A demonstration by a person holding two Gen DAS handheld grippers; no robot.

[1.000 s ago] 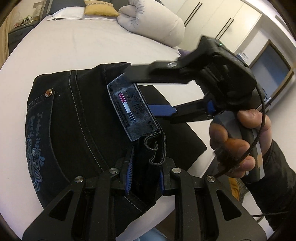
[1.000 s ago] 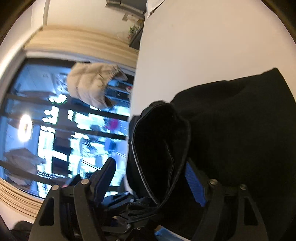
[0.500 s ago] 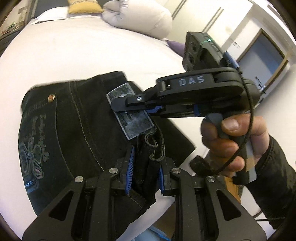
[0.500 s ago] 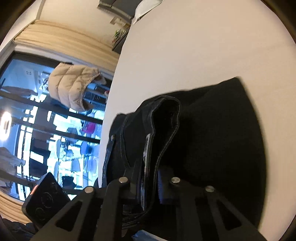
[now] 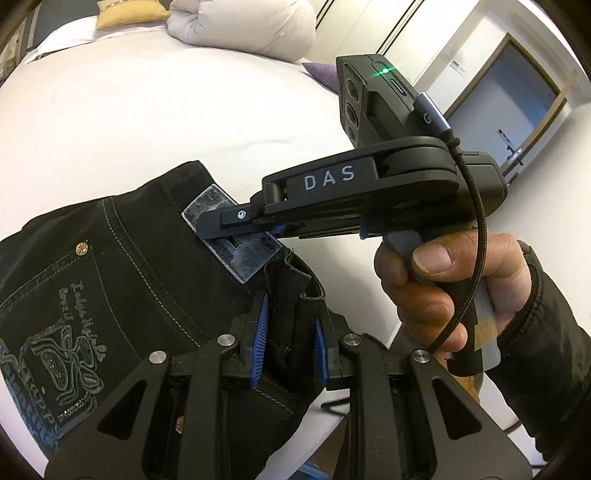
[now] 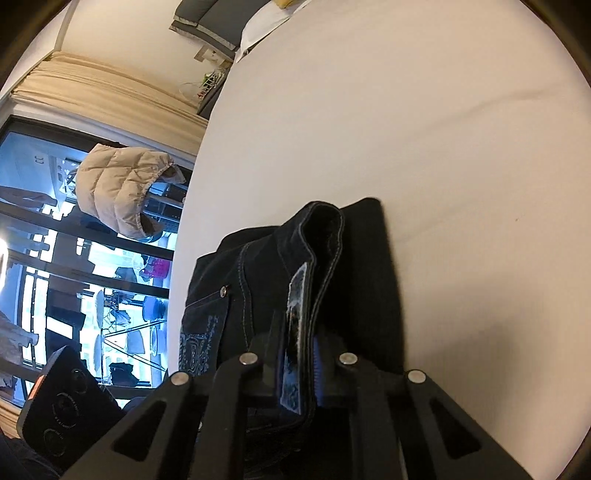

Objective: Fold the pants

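Black jeans (image 5: pixel 122 266) lie folded on the white bed sheet (image 5: pixel 166 118), waistband end lifted toward both grippers. Back pocket with pale embroidery (image 5: pixel 55 332) faces up at lower left in the left wrist view; one copper rivet (image 5: pixel 81 249) at the pocket corner. Left gripper (image 5: pixel 289 332) comes in low from the near edge, fingers pointing forward over the bed; its blue pads (image 5: pixel 260 328) are clamped on a bunched piece of waistband and belt loop that stands up between them. Right gripper (image 5: pixel 240 227) enters from the right, held level and roughly crosswise to the left one, its fingers pressed together on the waistband at the grey leather brand patch (image 5: pixel 236 254). The person's right hand (image 5: pixel 443 288) wraps the grey handle, thumb on top and nail showing, dark sleeve at the wrist; a braided cable (image 5: pixel 476 236) loops down from the phone (image 5: pixel 373 103) mounted on top, green light on. In the right wrist view the right gripper (image 6: pixel 297 363) pinches patch and waistband edge-on, with the fold of denim (image 6: pixel 325 236) rising upright beyond the fingertips. A folded duvet (image 5: pixel 240 26) and a yellow pillow (image 5: pixel 129 14) sit at the far end of the bed. A beige puffer jacket (image 6: pixel 118 188) hangs by the window.
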